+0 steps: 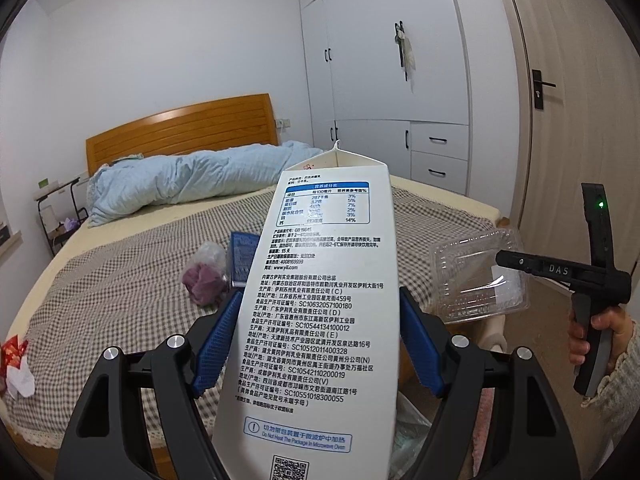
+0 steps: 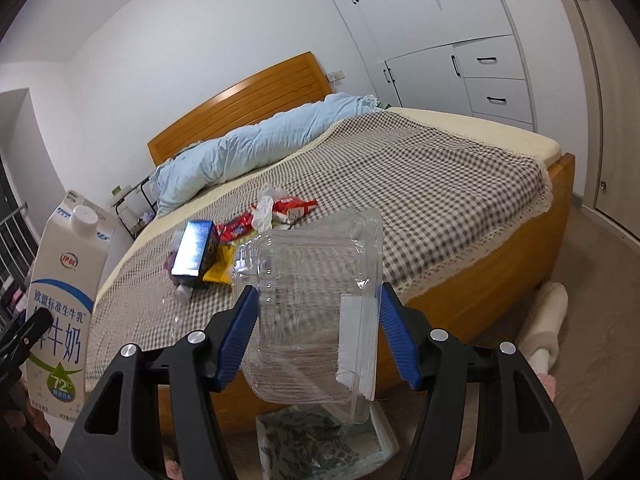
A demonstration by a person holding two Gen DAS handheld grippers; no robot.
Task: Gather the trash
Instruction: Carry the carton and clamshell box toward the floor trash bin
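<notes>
As grippers clamp, milk carton (image 1: 320, 312), clamshell box (image 2: 316, 312)

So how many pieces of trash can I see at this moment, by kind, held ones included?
Milk carton, in the left gripper: 1
Clear plastic clamshell, in the right gripper: 1
Blue box on the bed: 1
Red wrappers: 2
Yellow wrapper: 1
Purple wad: 1
Total: 7

The milk carton (image 1: 320, 312) bears a nutrition table, "www.yili.com", "Do Not Heat The Package In Microwave Oven" and a QR code; its front shows "72°C". The right gripper (image 1: 502, 260) reads "DAS"
</notes>
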